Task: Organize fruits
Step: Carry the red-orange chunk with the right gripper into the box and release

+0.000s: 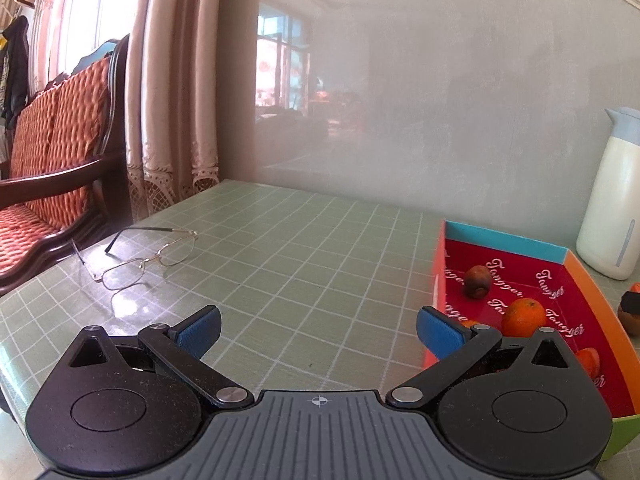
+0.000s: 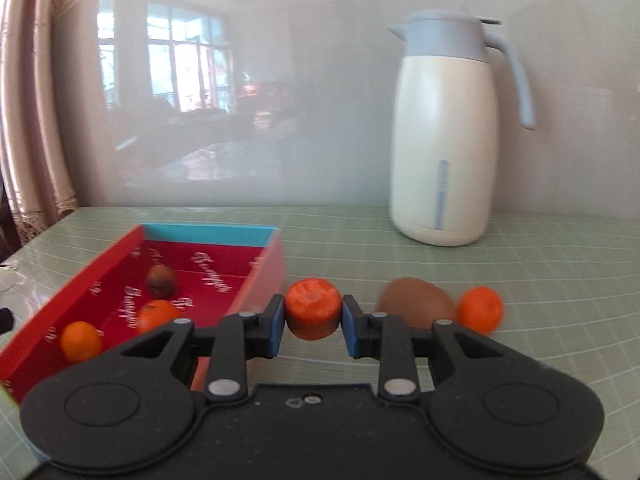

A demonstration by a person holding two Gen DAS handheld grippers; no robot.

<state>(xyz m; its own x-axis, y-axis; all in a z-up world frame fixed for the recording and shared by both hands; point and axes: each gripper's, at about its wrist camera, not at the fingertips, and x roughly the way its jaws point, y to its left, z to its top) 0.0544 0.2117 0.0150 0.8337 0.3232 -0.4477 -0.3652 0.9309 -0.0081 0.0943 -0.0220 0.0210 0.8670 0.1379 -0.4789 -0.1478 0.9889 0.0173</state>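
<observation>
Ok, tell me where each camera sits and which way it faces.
Left wrist: rides on the left gripper, looking forward across the table at the wall; glasses left, box right; its open fingers show.
Right wrist: rides on the right gripper, facing the wall and jug; its fingers clamp a carrot piece beside the box; a kiwi and tangerine lie right.
Shared: box, jug, table, wall.

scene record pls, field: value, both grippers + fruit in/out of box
left gripper: open, empty, over the table
right gripper: shut on carrot piece
box: two oranges, one brown fruit
outside box: kiwi, orange
other: jug, glasses
</observation>
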